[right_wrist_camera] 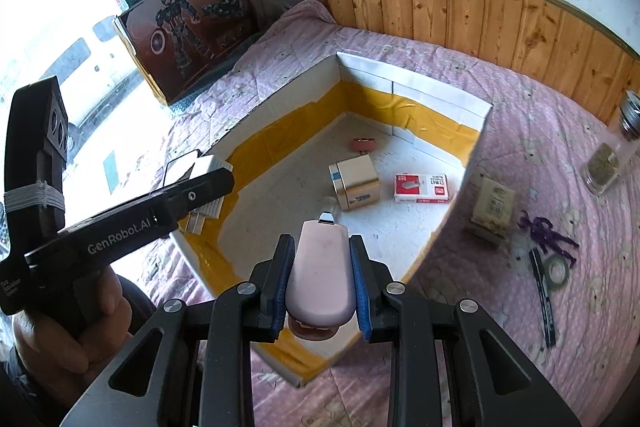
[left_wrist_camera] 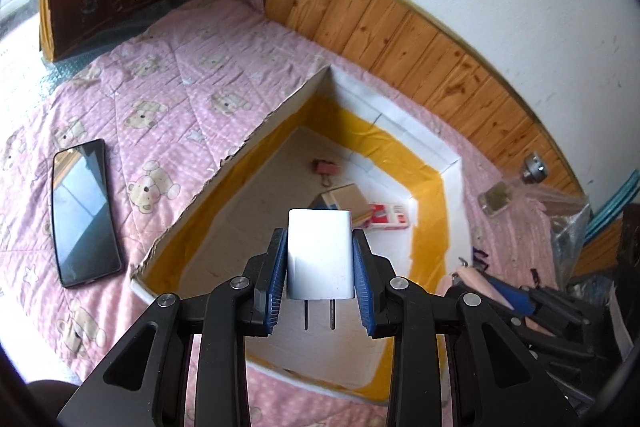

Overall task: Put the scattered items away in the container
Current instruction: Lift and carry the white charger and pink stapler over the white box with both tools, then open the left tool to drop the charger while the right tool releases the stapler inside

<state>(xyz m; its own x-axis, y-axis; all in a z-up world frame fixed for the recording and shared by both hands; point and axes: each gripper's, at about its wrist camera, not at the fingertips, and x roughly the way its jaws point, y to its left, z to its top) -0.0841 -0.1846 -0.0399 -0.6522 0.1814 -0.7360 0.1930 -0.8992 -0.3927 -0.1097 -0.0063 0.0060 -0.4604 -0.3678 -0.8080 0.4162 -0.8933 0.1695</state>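
A bed covered by a pink quilted blanket [left_wrist_camera: 192, 95] printed with teddy bears is backed by knotty wooden panelling [left_wrist_camera: 400, 31] and a rough white wall. At the far left, two glossy toy boxes [right_wrist_camera: 188, 39] are stacked against the bright window. A flat black phone [left_wrist_camera: 86, 211] with a reflective screen is laid on the quilt, just beside the container. The container [left_wrist_camera: 256, 131], a shallow white cardboard box with torn edges and yellow tape lining its walls, is set in the middle of the bed. Inside it, a small pink clip [right_wrist_camera: 364, 143], a little brown carton [right_wrist_camera: 354, 181] and a red-and-white packet [right_wrist_camera: 420, 189] are seen lying apart on the white floor.

The left gripper [left_wrist_camera: 319, 259] is closed by its ribbed blue pads on a smooth white plug block [left_wrist_camera: 319, 251], prongs toward the camera, held above the container. The right gripper [right_wrist_camera: 320, 283] is clamped on a rounded pink case [right_wrist_camera: 320, 267] with a metal tip, also over the container.

On the quilt to the right, a small beige card [right_wrist_camera: 492, 207], a purple tangled ribbon [right_wrist_camera: 544, 231], a black pen [right_wrist_camera: 544, 299], a tape ring [right_wrist_camera: 558, 269] and a clear jar [right_wrist_camera: 608, 163] are scattered.
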